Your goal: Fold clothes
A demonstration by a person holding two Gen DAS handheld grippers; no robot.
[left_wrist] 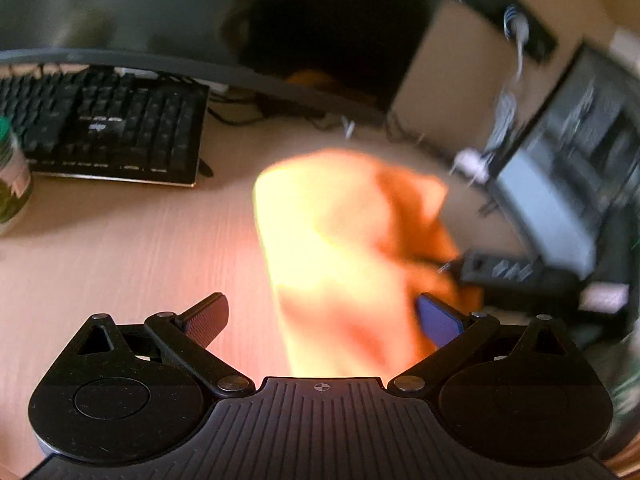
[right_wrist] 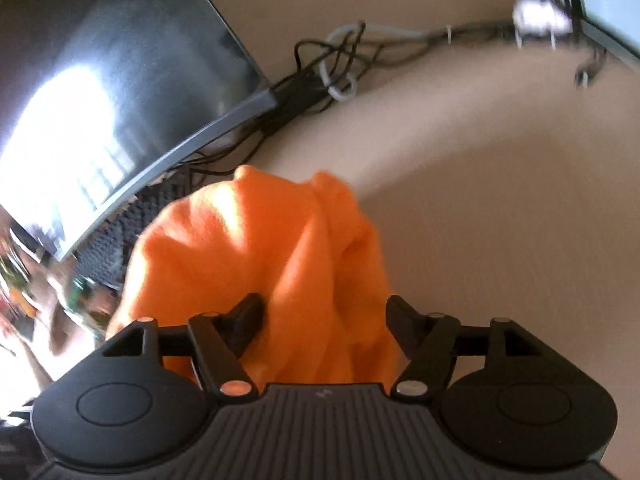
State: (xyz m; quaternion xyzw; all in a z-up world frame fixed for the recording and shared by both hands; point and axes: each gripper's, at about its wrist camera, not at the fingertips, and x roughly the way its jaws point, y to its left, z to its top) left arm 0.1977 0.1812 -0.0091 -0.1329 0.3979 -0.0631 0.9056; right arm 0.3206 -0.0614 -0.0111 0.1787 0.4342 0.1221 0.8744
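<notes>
An orange garment (left_wrist: 340, 240) lies bunched on the light wooden desk (left_wrist: 120, 248), sunlit and blurred in the left wrist view. My left gripper (left_wrist: 324, 316) is open, its fingers spread wide either side of the cloth's near end. In the right wrist view the same orange garment (right_wrist: 260, 260) is heaped between the fingers of my right gripper (right_wrist: 324, 320), which is open with cloth draped between the jaws. The other gripper's body (left_wrist: 500, 268) shows at the garment's right side in the left wrist view.
A black keyboard (left_wrist: 108, 128) sits at the back left under a curved monitor (left_wrist: 200, 12). A green-capped bottle (left_wrist: 12, 176) stands at the far left. Tangled cables (right_wrist: 332, 68) lie behind the monitor (right_wrist: 100, 80). A second screen (left_wrist: 568, 168) stands to the right.
</notes>
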